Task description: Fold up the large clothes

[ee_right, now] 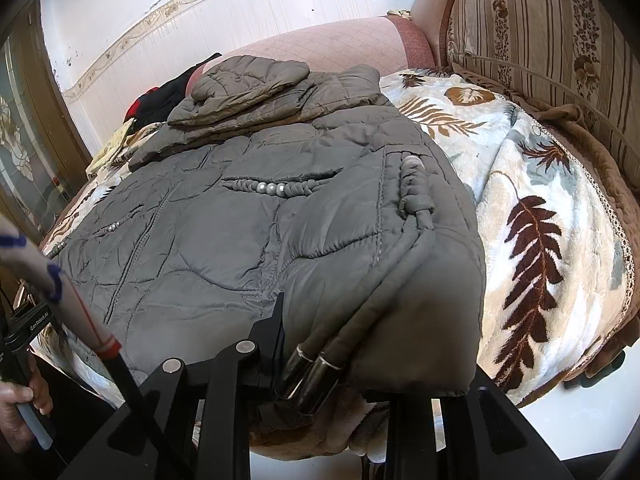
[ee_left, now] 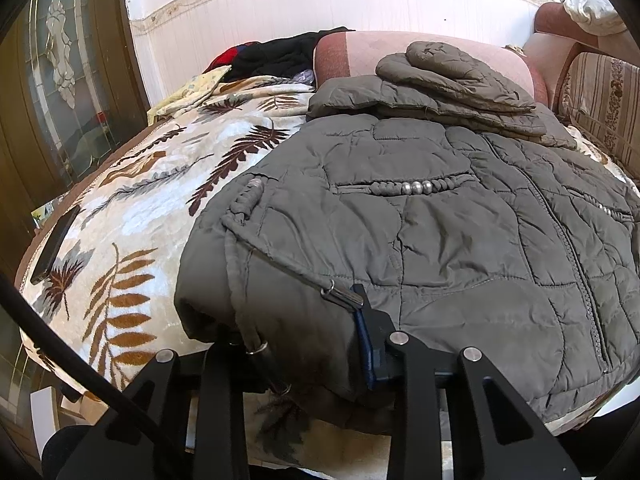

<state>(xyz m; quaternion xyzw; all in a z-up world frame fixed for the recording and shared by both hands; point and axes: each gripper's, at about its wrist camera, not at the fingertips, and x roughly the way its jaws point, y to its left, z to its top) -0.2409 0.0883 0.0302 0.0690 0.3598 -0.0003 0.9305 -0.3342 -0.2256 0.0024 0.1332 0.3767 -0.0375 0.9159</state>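
A grey quilted padded jacket [ee_left: 440,216] lies front up on a leaf-patterned blanket, its sleeves and hood folded in a pile at the far collar end [ee_left: 448,76]. My left gripper [ee_left: 304,344] has its jaws around the near left hem corner, with drawstrings and metal toggles [ee_left: 344,296] beside the right finger [ee_left: 372,340]; the left finger is hidden under the cloth. In the right wrist view the jacket [ee_right: 256,216] fills the middle. My right gripper [ee_right: 360,348] has its jaws around the near right hem corner, with two metal toggles [ee_right: 312,376] hanging between them.
The leaf-patterned blanket [ee_left: 132,208] covers a sofa bed with a pink bolster [ee_left: 360,52] behind and striped cushions [ee_right: 560,40] at the right. Dark clothes [ee_left: 280,56] are piled at the far left. A black phone [ee_left: 56,244] lies on the blanket's left edge. A glass door [ee_left: 60,80] stands at left.
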